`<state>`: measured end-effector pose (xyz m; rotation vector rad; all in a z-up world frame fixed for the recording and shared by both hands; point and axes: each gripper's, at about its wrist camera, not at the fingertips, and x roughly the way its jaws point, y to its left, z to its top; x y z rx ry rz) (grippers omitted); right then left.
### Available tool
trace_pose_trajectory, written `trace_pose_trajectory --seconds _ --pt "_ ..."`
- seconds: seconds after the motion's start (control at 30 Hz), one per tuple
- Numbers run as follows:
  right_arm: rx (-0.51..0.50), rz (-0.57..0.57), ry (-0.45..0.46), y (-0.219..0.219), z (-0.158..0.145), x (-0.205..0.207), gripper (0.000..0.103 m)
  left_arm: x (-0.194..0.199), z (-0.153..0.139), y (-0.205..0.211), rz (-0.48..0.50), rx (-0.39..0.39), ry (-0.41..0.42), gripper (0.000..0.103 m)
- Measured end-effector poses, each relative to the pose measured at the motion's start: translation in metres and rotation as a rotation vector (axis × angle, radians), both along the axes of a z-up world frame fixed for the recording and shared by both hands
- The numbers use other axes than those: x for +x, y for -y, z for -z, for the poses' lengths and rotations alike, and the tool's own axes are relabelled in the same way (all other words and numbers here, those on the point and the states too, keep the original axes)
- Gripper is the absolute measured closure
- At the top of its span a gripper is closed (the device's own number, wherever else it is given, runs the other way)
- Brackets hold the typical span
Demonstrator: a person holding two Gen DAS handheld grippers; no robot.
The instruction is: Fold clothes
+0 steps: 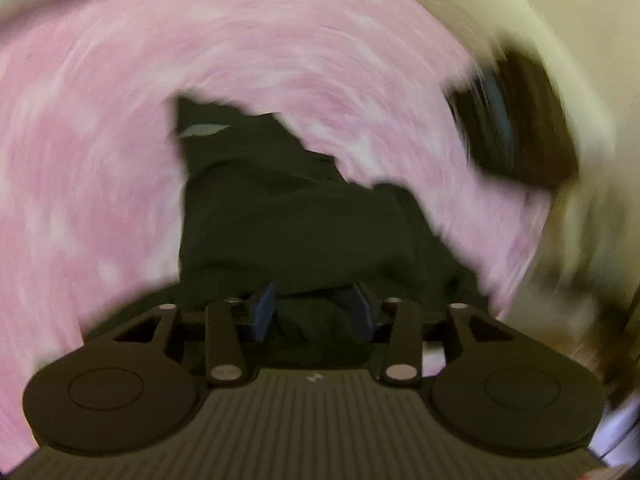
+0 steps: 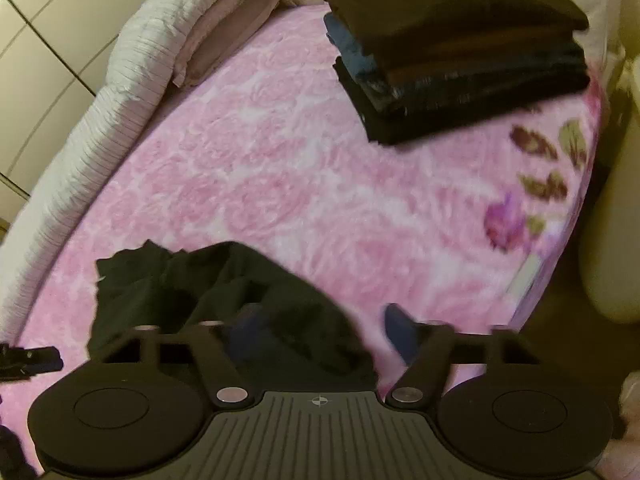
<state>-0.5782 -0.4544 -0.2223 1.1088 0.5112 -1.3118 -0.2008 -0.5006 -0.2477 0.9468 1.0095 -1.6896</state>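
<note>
- The bed carries a pink blanket (image 2: 280,168) with a pale swirl pattern; near its right edge the blanket bears printed leaves and a purple flower.
- A black garment (image 2: 208,292) lies crumpled on the blanket's near part, toward the left edge, just ahead of both tools.
- The right gripper (image 2: 324,328) hangs over the garment's right end. Its jaws stand wide apart: the left blue pad sits over the dark cloth, the right pad over bare pink blanket. The pads do not press on the cloth, so the tool is released.
- The left gripper (image 1: 314,312), seen in its own blurred view, points down at the same black garment (image 1: 288,216). Dark cloth fills the gap between its two blue pads. Whether the pads pinch that cloth or only straddle it cannot be told through the blur.
- A stack of folded clothes (image 2: 452,52) sits at the blanket's far right corner: a brown piece on top, with blue and black layers beneath.
- A white ribbed quilt (image 2: 132,64) is bunched along the far left edge of the bed, with a pale pink folded cloth (image 2: 236,28) against it.
- At the right view's left border, low down, a dark tip of the other tool shows above the blanket.
</note>
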Motion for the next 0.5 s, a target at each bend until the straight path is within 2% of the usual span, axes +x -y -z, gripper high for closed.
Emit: trace_pose_trajectory --seconds 0.07,0.13,0.2,0.23,0.27,0.3,0.33,0.37,0.43,0.5 --pt "-0.003 -0.04 -0.009 0.009 0.002 -0.001 0.027 -0.036 0.017 -0.004 0.167 -0.064 0.171 0.064" --pt "0.011 -0.104 -0.027 0.018 0.013 0.006 0.027 -0.059 0.041 -0.006 0.265 -0.111 0.322 0.064" --pt "0.037 -0.173 -0.036 0.026 0.027 0.019 0.027 -0.064 0.053 -0.008 0.325 -0.154 0.375 0.064" --pt "0.056 -0.206 -0.039 0.029 0.036 0.026 0.027 -0.065 0.057 -0.01 0.352 -0.175 0.393 0.068" --pt "0.08 -0.237 -0.051 0.031 0.048 0.034 0.027 -0.065 0.062 -0.011 0.38 -0.196 0.41 0.085" --pt "0.115 -0.268 -0.084 0.033 0.061 0.043 0.027 -0.054 0.058 -0.008 0.335 -0.199 0.366 0.096" --pt "0.148 -0.295 -0.114 0.033 0.073 0.05 0.028 -0.035 0.05 -0.003 0.252 -0.191 0.287 0.098" --pt "0.179 -0.32 -0.141 0.033 0.084 0.057 0.046 -0.012 0.04 0.002 0.143 -0.188 0.213 0.099" --pt "0.162 -0.314 -0.149 0.035 0.084 0.058 0.084 0.045 0.015 0.004 -0.098 -0.22 0.15 0.102" --pt "0.132 -0.299 -0.149 0.037 0.08 0.057 0.088 0.108 -0.013 -0.001 -0.323 -0.273 0.151 0.102"
